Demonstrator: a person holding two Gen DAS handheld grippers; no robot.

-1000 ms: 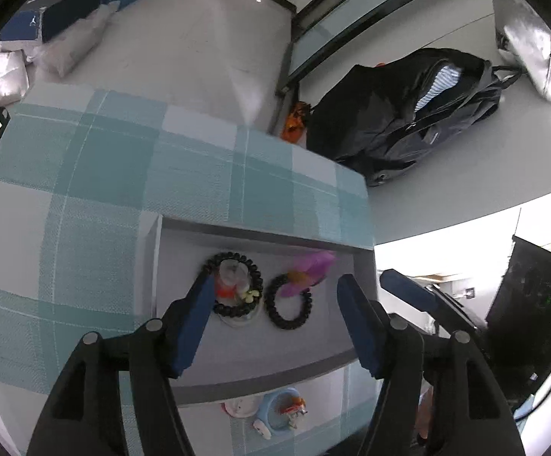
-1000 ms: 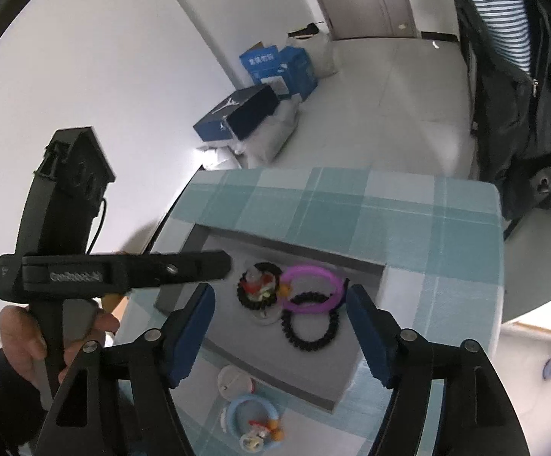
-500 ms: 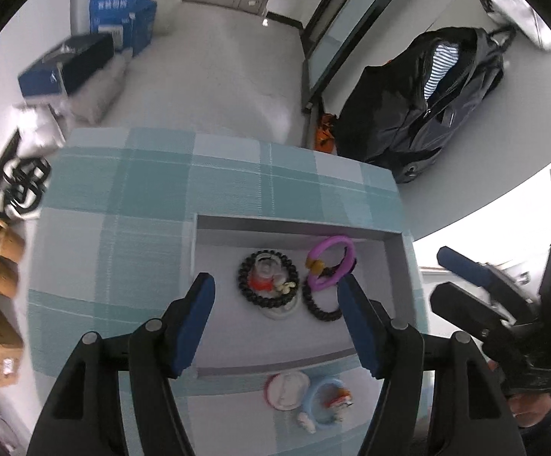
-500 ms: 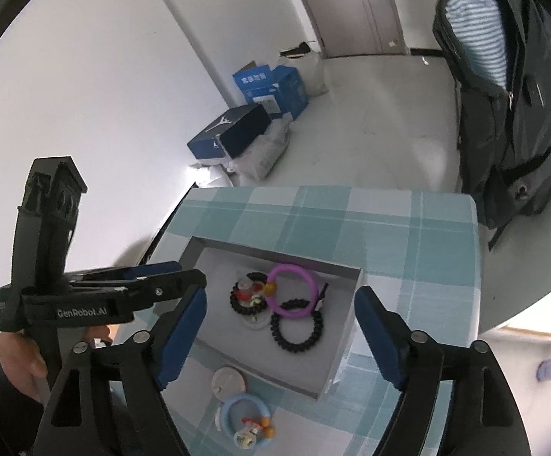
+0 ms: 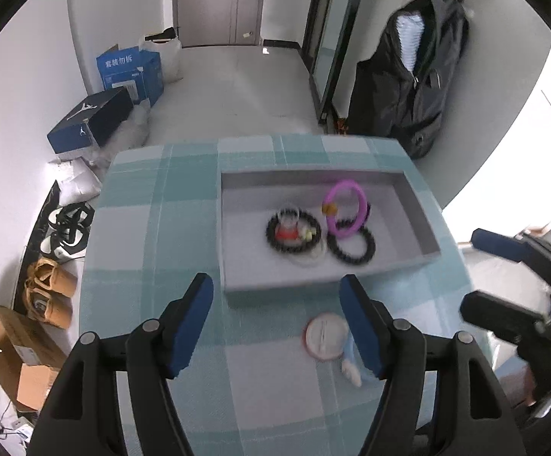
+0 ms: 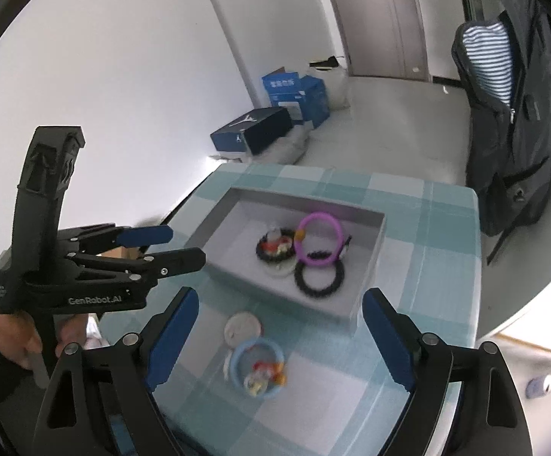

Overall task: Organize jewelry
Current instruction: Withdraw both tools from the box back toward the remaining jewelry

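both grippers (image 5: 277, 321) apparently farther back

**Table with checked cloth and the items on it**

Table (image 5: 153, 228): covered by a cloth in teal, pale blue and white checks; far corners rounded.

On the cloth:
- Grey tray (image 5: 414, 205), shallow, rectangular, raised walls, on the far half of the table. It holds bracelets.
- Round white disc (image 6: 242, 327) with a reddish rim, flat on the cloth just in front of the tray's near wall.
- Light blue ring (image 6: 259, 366) with small coloured charms inside it, lying just beside the disc on the near side; whether they touch is unclear.
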